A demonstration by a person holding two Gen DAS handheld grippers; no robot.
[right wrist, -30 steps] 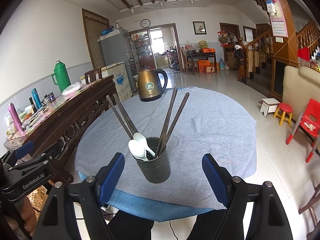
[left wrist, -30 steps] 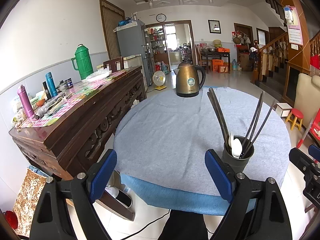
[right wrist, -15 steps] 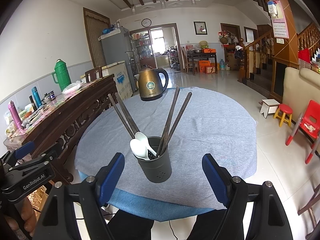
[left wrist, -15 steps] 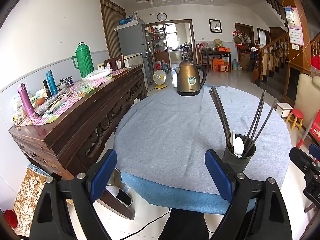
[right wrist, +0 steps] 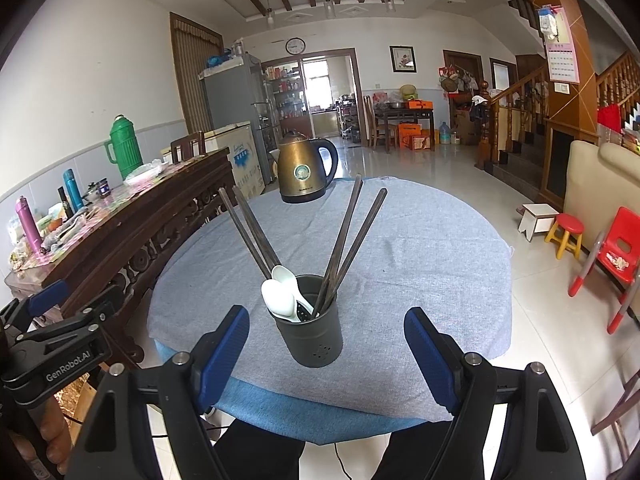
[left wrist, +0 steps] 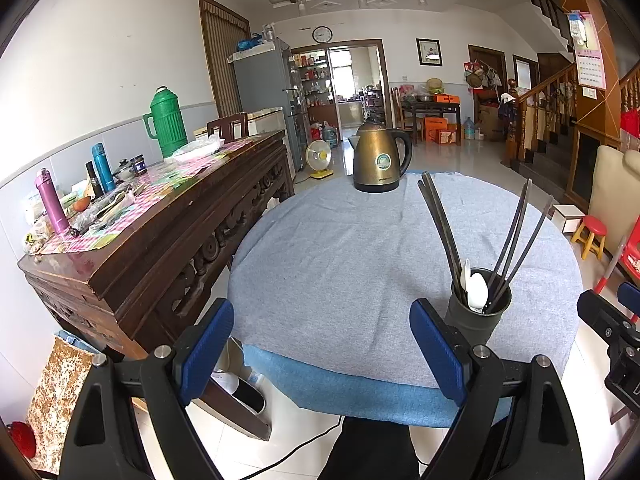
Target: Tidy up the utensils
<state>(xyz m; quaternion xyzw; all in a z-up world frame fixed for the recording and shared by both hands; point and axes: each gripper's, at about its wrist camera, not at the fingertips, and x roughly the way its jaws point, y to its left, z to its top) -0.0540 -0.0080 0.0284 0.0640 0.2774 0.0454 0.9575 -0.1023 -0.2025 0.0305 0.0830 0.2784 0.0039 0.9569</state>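
Note:
A dark grey utensil cup (right wrist: 310, 336) (left wrist: 474, 320) stands near the front edge of the round table (right wrist: 420, 264). It holds several dark chopsticks (right wrist: 344, 240) (left wrist: 440, 224) and two white spoons (right wrist: 280, 300) (left wrist: 476, 292). My right gripper (right wrist: 326, 340) is open, held short of the cup with its blue pads (right wrist: 222, 344) spread to either side. My left gripper (left wrist: 322, 344) is open and empty, to the left of the cup, which sits just beyond its right pad (left wrist: 436, 348).
A brass kettle (left wrist: 380, 160) (right wrist: 302, 172) stands at the table's far side. A long wooden sideboard (left wrist: 160, 232) to the left carries a green thermos (left wrist: 166, 122) and bottles. Red stools and a chair (right wrist: 616, 252) sit on the floor at right.

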